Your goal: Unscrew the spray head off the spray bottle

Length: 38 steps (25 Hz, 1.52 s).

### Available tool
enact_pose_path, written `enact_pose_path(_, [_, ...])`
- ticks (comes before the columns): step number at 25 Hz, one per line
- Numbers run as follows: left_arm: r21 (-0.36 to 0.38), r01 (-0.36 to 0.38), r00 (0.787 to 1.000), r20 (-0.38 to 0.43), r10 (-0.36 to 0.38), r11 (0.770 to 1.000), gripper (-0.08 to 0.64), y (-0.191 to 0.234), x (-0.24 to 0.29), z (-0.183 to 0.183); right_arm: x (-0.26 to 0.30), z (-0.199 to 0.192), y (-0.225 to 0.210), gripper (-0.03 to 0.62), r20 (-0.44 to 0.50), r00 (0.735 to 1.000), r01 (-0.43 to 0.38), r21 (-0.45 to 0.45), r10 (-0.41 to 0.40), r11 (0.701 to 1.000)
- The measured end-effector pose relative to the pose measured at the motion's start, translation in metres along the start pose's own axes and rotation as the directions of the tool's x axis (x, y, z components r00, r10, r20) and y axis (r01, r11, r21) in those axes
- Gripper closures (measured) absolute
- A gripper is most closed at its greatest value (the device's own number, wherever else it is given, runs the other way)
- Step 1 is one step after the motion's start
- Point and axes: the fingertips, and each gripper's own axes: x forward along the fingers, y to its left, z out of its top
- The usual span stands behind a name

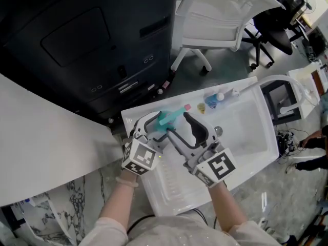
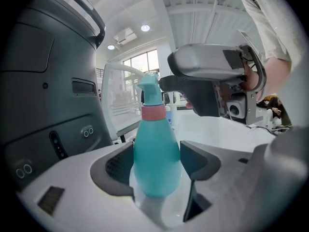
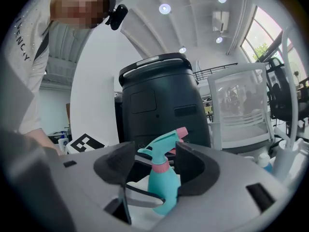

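Note:
A teal spray bottle (image 1: 169, 120) with a pink collar is held tilted over the white sink (image 1: 253, 111). My left gripper (image 1: 155, 127) is shut on its body (image 2: 155, 153), with both grey pads against the sides. The teal spray head (image 2: 149, 87) with its pink nozzle tip (image 3: 181, 132) points away from that gripper. My right gripper (image 1: 180, 130) stands open around the spray head (image 3: 161, 151). Its left pad stands apart from the head and its right pad lies close beside the nozzle.
A small bottle with a blue label (image 1: 212, 101) lies on the sink's back rim, and a drain (image 1: 218, 131) sits in the basin. A big dark machine (image 1: 87, 40) stands behind, a white chair (image 1: 215, 19) at back right, a white tabletop (image 1: 41, 137) to the left.

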Motion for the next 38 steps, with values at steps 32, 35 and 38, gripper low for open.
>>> enact_pose_path(32, [-0.052,0.006,1.0,0.016,-0.005,0.999,0.256,0.002,0.0,-0.003,-0.008,-0.019,-0.023,0.428,-0.157,0.98,0.107,-0.089,-0.12,0.99])
enact_pose_path(35, [-0.054,0.011,1.0,0.027,-0.009,0.998,0.256,0.002,0.0,-0.004,-0.01,-0.018,-0.026,0.437,-0.154,0.979,0.118,-0.1,-0.132,0.988])
enact_pose_path(38, [-0.054,0.012,0.999,0.039,-0.01,0.998,0.256,0.004,-0.002,0.0,-0.01,-0.02,-0.03,0.443,-0.154,0.979,0.116,-0.102,-0.131,0.988])
